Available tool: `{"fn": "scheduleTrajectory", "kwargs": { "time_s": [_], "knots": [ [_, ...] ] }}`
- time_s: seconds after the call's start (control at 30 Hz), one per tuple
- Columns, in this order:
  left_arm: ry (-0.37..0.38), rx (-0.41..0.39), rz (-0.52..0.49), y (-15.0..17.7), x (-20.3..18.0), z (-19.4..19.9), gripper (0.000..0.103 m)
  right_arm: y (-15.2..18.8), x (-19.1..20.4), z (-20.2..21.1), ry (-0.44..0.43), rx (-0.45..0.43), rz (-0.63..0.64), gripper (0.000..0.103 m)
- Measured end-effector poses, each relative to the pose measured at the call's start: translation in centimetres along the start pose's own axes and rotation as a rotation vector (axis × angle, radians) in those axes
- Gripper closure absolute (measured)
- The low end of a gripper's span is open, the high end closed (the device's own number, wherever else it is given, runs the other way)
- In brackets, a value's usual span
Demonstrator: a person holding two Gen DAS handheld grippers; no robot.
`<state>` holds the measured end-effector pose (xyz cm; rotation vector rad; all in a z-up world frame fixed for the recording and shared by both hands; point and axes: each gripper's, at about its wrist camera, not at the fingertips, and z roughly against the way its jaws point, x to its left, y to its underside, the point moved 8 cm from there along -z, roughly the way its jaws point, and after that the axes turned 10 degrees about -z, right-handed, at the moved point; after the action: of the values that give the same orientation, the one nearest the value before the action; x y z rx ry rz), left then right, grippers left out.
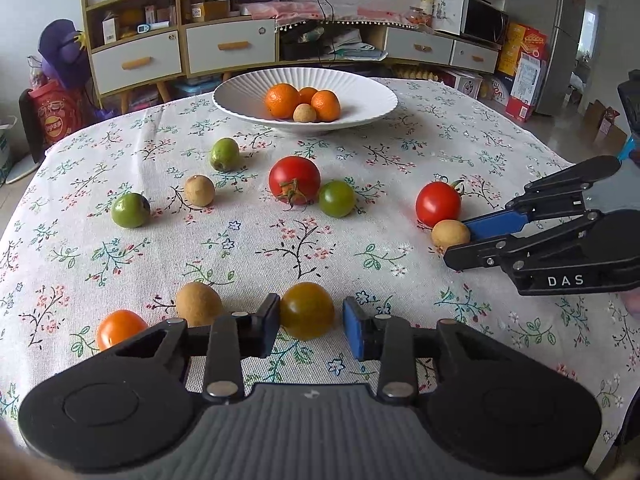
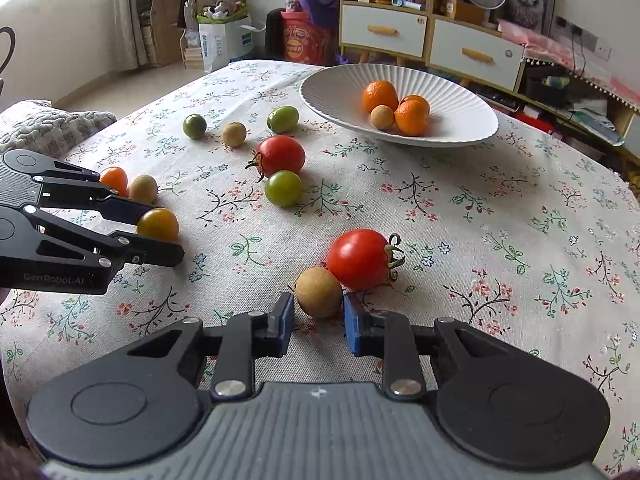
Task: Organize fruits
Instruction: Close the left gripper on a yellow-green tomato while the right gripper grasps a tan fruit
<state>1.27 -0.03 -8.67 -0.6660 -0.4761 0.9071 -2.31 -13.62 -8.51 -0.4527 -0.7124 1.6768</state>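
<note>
A white ribbed bowl (image 1: 360, 80) (image 2: 460, 92) at the far side of the table holds three oranges and a longan. Loose tomatoes, green fruits and longans lie on the floral cloth. My left gripper (image 1: 310, 322) (image 2: 164, 234) is shut on a yellow-brown tomato (image 1: 307, 310) (image 2: 158, 224) that rests on the cloth, with a pad on each side. In the same way, my right gripper (image 2: 318, 320) (image 1: 456, 242) is shut on a tan longan (image 2: 319, 292) (image 1: 450, 234), which touches a red tomato (image 2: 358, 258) (image 1: 438, 203).
Beside my left gripper lie another longan (image 1: 198, 304) and an orange tomato (image 1: 120, 328). A big red tomato (image 1: 295, 179) and a green fruit (image 1: 337, 199) sit mid-table; two green fruits (image 1: 131, 210) (image 1: 224, 154) and a longan (image 1: 199, 190) lie further left. Cabinets stand behind.
</note>
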Motion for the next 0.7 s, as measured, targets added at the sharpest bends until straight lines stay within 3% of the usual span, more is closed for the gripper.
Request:
{"fn": "scheduleTrajectory", "kwargs": {
  "time_s": [0.57, 0.7],
  "knots": [
    [0.011, -0.009, 0.067, -1.5, 0.4, 0.1, 0.078, -1.5, 1.0, 0.6, -0.034, -0.018, 0.003, 0.081],
    [0.013, -0.009, 0.046, -2.7, 0.4, 0.2, 0.079, -2.6, 1.0, 1.1, -0.039, -0.049, 0.003, 0.081]
  ]
}}
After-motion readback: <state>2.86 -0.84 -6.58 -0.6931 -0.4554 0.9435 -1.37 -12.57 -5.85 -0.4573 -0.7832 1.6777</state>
